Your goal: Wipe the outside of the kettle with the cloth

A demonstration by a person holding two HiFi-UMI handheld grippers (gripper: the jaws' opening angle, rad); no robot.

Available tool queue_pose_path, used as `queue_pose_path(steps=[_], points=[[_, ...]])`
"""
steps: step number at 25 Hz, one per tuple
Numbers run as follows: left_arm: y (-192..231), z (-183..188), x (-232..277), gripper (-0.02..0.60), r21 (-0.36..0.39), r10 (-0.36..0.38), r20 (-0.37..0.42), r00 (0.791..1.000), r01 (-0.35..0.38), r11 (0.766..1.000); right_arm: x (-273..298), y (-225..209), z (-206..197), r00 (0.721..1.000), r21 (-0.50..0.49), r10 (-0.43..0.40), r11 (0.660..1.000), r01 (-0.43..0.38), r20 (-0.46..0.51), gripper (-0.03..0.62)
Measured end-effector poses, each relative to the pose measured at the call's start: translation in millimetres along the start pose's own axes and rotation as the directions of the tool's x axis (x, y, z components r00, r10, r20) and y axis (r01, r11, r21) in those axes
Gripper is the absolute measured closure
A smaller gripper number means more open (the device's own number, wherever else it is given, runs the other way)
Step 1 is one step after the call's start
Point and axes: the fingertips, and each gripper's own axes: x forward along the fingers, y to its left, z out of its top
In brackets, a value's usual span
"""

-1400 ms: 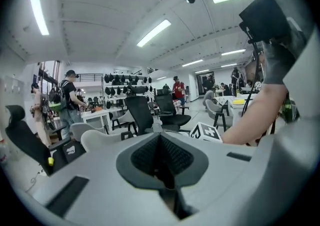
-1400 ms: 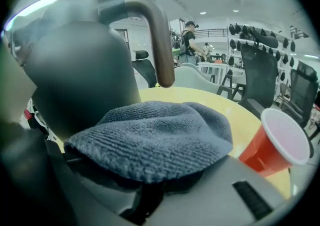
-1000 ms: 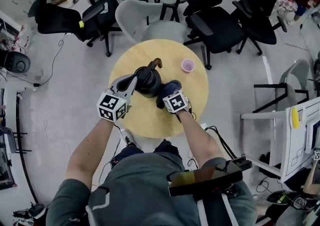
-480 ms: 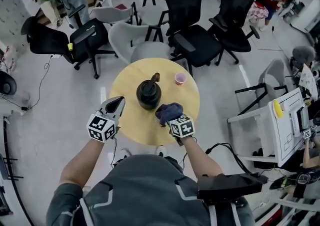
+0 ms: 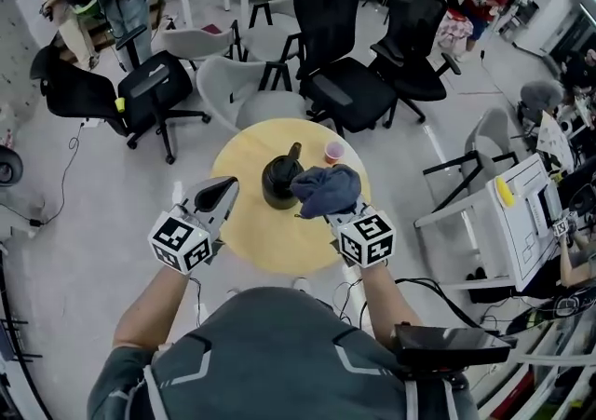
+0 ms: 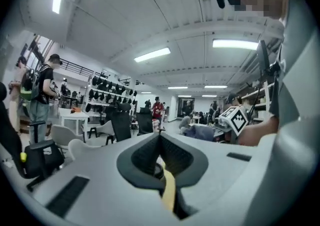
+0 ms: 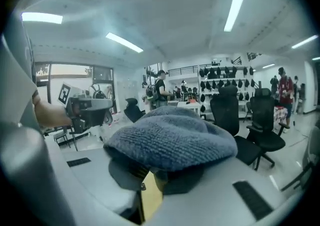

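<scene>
Grippers: right gripper (image 5: 335, 213) clamped on the cloth (image 7: 170, 137); left gripper (image 6: 160, 139) pressed together on nothing; both held high above the table (image 5: 279, 246), clear of the kettle (image 5: 279, 183).
Kettle position: upright near the middle of the table, just beside the hanging cloth, between the two grippers in the head view.
Risk at the cloth: likely to slip from the clamp under drag along the kettle wall, given a hold on one bunched fold only; loose folds apt to snag on whatever sticks out of the kettle.
Risk at the kettle: unsteadied at present, so probably prone to sliding or tipping under a sideways wipe, more so with pressure high on the body.
Risk at the cup (image 5: 334, 150): near the kettle on the right gripper's side; easy to knock over with a wide sweep or a shoved kettle.
Risk at the table edge: no rim visible, so nothing to stop a pushed kettle or cup.
Cloth material: blue-grey, thick, nubbly pile; soft, mounded over the tips.
Gripper material: pale grey smooth shells, dark ribbed pads (image 6: 145, 156), black-and-white marker cubes.
Kettle material: black, squat, rounded, seemingly hard and smooth; brownish piece at the far side, too small to identify.
Cup material: small, pink, round-mouthed; plastic or paper, cannot tell.
Table material: pale wood, matt, circular.
</scene>
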Motion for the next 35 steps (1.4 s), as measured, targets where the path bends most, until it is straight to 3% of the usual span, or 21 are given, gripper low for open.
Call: queue_pose_path(steps=[3,8,12,15,22,29,33,35], points=[[-14,30,-5,0.572,-0.014,-0.039,0.063,0.997,0.04,0.999,-18,5,40,0.997,-0.008,-0.023,1.0,0.023,0.078,0.543],[-2,65,-27,0.574,0.057,0.08,0.113,0.99,-0.087,0.995,-40,13,95,0.985,-0.052,-0.052,0.997,0.061,0.163,0.543],[0,77,-42,0.574,0.064,0.084,0.155,0.984,-0.094,0.993,-51,14,121,0.975,-0.092,-0.096,0.989,0.117,0.203,0.545],[0,79,-45,0.574,0.087,0.106,0.157,0.982,-0.121,0.989,-58,10,126,0.974,-0.133,-0.121,0.98,0.148,0.193,0.545],[8,95,-51,0.572,0.097,0.132,0.188,0.973,-0.152,0.984,-61,3,132,0.965,-0.122,-0.152,0.976,0.181,0.214,0.545],[4,103,-51,0.572,0.125,0.139,0.2,0.97,-0.166,0.978,-60,5,130,0.965,-0.119,-0.139,0.979,0.168,0.223,0.544],[10,98,-55,0.574,0.095,0.24,0.199,0.95,-0.262,0.96,-62,6,127,0.966,-0.139,-0.131,0.976,0.164,0.225,0.544],[9,97,-54,0.574,0.109,0.255,0.195,0.947,-0.28,0.954,-65,5,128,0.965,-0.143,-0.128,0.976,0.163,0.229,0.544]])
